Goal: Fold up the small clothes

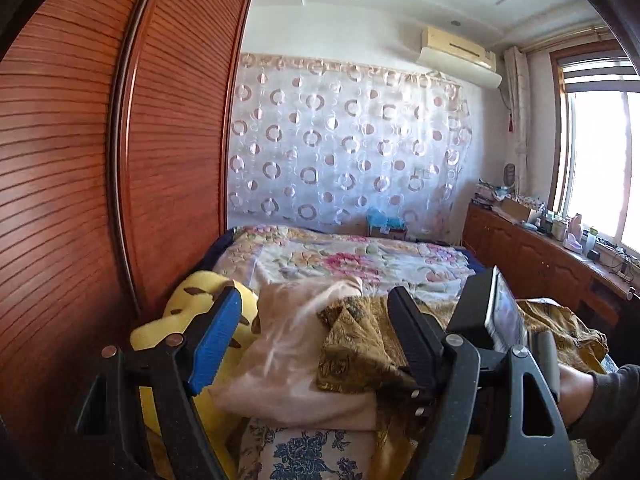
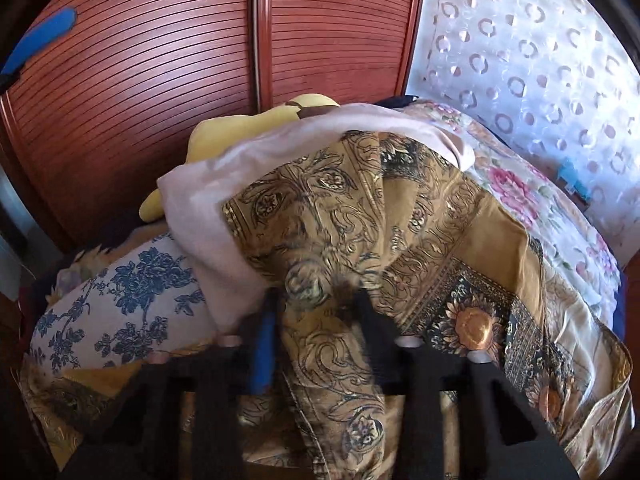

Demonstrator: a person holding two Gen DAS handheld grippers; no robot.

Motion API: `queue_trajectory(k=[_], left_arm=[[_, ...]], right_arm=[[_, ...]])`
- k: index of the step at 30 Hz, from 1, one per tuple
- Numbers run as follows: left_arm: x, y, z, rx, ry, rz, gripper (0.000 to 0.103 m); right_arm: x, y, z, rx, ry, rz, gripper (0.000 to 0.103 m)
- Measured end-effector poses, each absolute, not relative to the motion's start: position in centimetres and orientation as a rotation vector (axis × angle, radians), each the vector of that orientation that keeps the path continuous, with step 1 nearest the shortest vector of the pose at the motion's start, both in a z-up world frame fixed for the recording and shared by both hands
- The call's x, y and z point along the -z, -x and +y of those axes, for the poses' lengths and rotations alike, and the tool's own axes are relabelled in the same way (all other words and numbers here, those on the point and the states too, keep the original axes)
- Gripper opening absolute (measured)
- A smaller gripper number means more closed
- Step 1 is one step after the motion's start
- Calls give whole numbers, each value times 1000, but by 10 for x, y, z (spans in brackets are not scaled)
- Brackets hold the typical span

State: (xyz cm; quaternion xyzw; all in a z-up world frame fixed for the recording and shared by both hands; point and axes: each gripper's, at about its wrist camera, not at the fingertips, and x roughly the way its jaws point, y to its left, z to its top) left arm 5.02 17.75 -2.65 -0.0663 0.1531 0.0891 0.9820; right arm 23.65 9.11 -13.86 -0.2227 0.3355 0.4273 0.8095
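Centre frame, my view: floral-quilted bed (image 1: 360, 260) carrying a brown paisley-printed garment (image 2: 360, 208) over a pale pink cloth (image 2: 208, 208). My right gripper (image 2: 316, 300) fingers pinch a garment fold; my left gripper (image 1: 316, 336) fingers stand wide, empty.

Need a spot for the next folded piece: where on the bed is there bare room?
The floral bedspread lies bare between the pink cloth and the circle-print curtain. The near end is crowded: yellow plush by the wardrobe, pink cloth, and gold patterned cloth in the right gripper.
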Motion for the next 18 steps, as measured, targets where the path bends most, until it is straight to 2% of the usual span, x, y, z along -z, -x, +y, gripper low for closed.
queue_trajectory(k=[8,17,18], left_arm=[[46,-59,166,-104,167,397,76],[65,-79,129,-43,113,526,76],[69,-82,127,-42,114,554,76]], right_arm=[[120,-263,37,-779,203,657,25],[132,-285,-5,-686,81,720,25],[130,-286,-3,-687,77,729,30]])
